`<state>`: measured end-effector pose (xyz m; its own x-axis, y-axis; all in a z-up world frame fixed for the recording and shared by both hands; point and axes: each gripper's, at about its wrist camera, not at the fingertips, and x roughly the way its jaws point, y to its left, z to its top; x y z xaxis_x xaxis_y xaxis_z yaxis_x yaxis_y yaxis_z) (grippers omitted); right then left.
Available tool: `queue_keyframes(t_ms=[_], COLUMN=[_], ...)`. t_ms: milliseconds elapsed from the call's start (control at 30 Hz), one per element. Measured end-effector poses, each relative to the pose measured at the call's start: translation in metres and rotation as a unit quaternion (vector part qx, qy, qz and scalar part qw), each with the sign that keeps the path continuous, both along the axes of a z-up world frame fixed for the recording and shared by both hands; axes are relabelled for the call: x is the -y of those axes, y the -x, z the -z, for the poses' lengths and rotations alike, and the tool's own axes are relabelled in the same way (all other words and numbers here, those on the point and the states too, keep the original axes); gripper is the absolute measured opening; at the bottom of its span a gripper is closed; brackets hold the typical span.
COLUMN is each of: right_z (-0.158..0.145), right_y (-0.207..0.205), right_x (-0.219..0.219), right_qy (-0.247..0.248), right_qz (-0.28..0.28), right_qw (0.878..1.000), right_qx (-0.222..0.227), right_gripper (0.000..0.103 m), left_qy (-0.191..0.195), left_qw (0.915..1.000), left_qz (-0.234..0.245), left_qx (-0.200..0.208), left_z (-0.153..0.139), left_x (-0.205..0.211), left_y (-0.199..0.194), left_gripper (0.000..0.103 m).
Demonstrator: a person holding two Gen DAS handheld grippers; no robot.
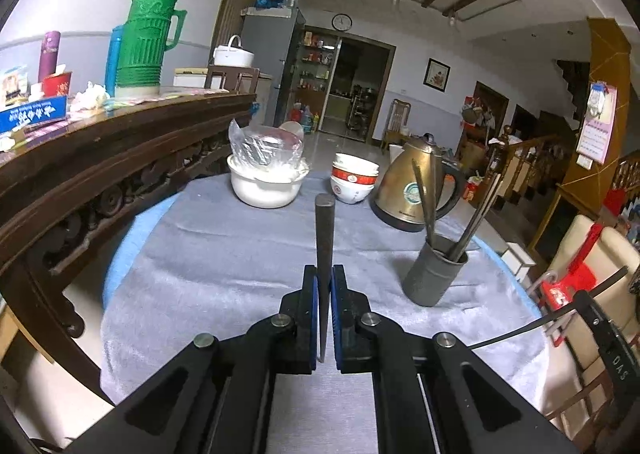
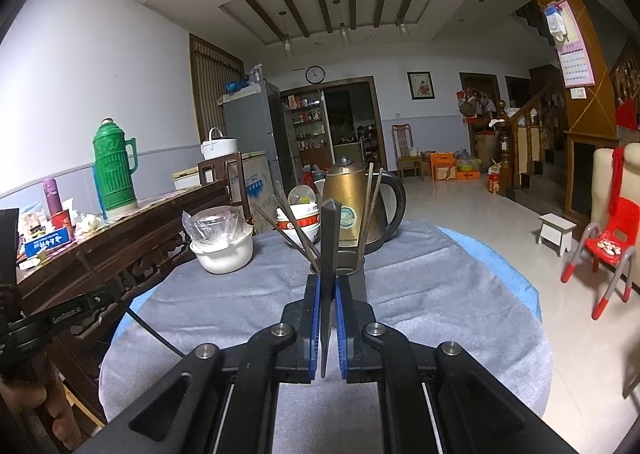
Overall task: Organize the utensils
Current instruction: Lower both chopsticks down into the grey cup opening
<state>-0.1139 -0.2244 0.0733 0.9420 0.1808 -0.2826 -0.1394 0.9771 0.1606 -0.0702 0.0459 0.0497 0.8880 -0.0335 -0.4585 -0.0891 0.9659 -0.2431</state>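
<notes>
- The left gripper [image 1: 324, 274] has its blue pads pressed together on a dark flat utensil handle [image 1: 324, 222], which runs between the jaws and sticks out past the fingertips, pointing toward the stacked bowls [image 1: 354, 178]
- The right gripper [image 2: 328, 282] pinches a second dark flat utensil handle [image 2: 331, 230] the same way, the piece rising out of the tips in front of the brass kettle [image 2: 352, 206]
- In the left wrist view the grey utensil cup [image 1: 434, 276] stands on the grey cloth [image 1: 240, 254] to the right of the left gripper, clear of it, with several thin metal utensils [image 1: 424, 198] leaning in it
- In the right wrist view that cup sits just beyond the right gripper's tips, mostly hidden behind them, its utensils [image 2: 298, 232] fanning to either side of the held piece
- A white pot with plastic-wrapped dishes [image 1: 266, 170] stands left of the bowls at the far side of the cloth
- A green thermos [image 1: 146, 34] is on the dark wooden sideboard [image 1: 120, 142] to the left
</notes>
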Motion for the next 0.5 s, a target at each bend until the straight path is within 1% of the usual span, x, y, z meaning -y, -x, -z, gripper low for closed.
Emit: queue_keyframes(t_ms=[133,333,500], right_z=[-0.009,-0.025,-0.034], right_y=[0.003,0.000,-0.006], right_x=[0.005,0.017,0.024], right_qy=[-0.008,-0.034,-0.047], right_qz=[0.000,-0.001,-0.002], right_qw=[1.000,0.999,0.998], right_qx=[0.011,0.023,0.030], right_gripper=[0.008,0.008,0.008], left_qy=[0.021,0.051,0.062], left_qw=[0.9997,0.9979,0.9961], left_qz=[0.012,0.034,0.050], left_qx=[0.005,0.021,0.037], left_z=[-0.008,-0.029,-0.050], left_x=[0.000,0.003,0.012], left_y=[-0.001,-0.005,-0.013], left_gripper=[0.006,0.006,0.006])
